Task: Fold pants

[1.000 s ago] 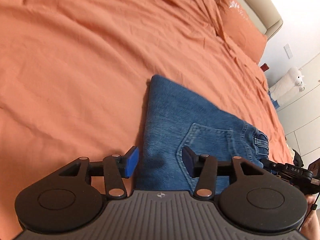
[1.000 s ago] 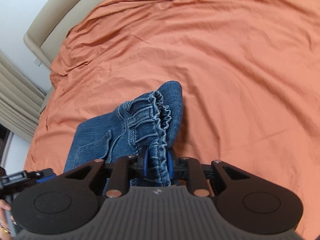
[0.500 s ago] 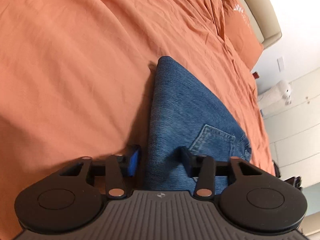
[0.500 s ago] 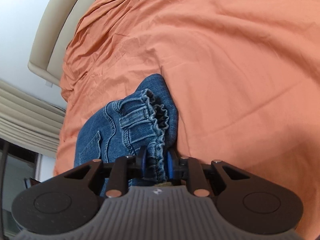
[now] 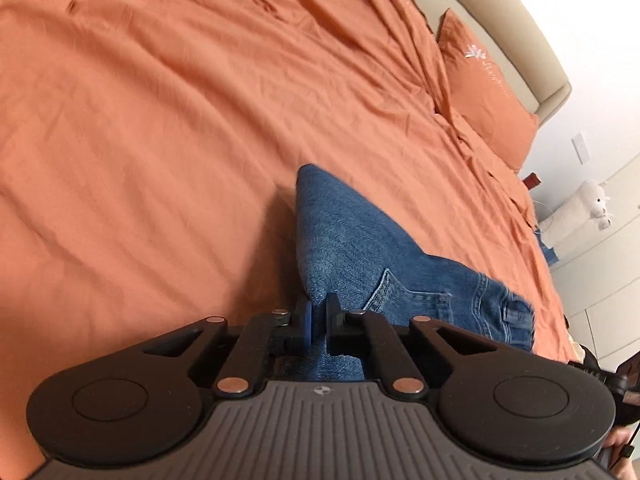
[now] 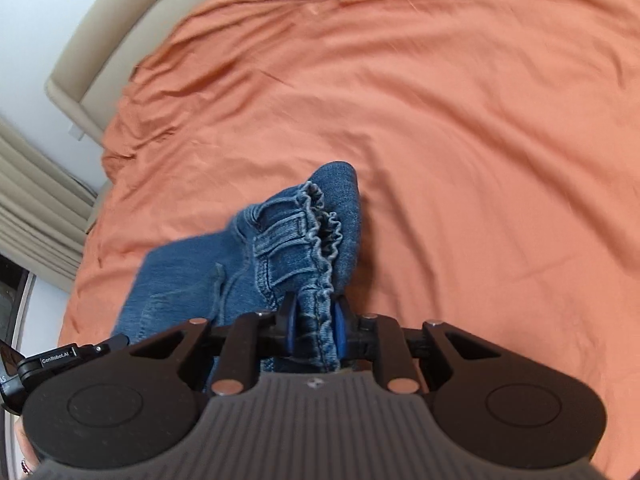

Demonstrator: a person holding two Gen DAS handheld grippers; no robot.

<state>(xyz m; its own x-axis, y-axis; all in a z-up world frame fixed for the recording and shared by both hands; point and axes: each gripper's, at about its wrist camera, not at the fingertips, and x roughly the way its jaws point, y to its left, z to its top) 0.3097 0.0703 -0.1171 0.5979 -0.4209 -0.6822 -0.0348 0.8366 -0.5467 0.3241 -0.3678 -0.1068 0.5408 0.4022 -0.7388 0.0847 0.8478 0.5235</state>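
The folded blue denim pants (image 5: 352, 236) lie on the orange bed sheet (image 5: 140, 120), back pocket up. My left gripper (image 5: 317, 312) is shut on the near folded corner of the pants. In the right wrist view the pants (image 6: 288, 248) show their ruffled elastic waistband. My right gripper (image 6: 314, 320) is shut on that waistband edge, with denim bunched between its blue pads. The fabric between the two grippers hangs slightly raised off the sheet.
An orange pillow (image 5: 480, 88) leans on the beige headboard (image 5: 516, 40) at the far right. A white plush toy (image 5: 576, 212) and white cabinets stand beyond the bed. Beige curtains (image 6: 28, 200) hang at the left of the right wrist view.
My left gripper went from open around the pants' near corner to shut on it. My right gripper kept its hold on the waistband. Both views shifted, with motion blur.
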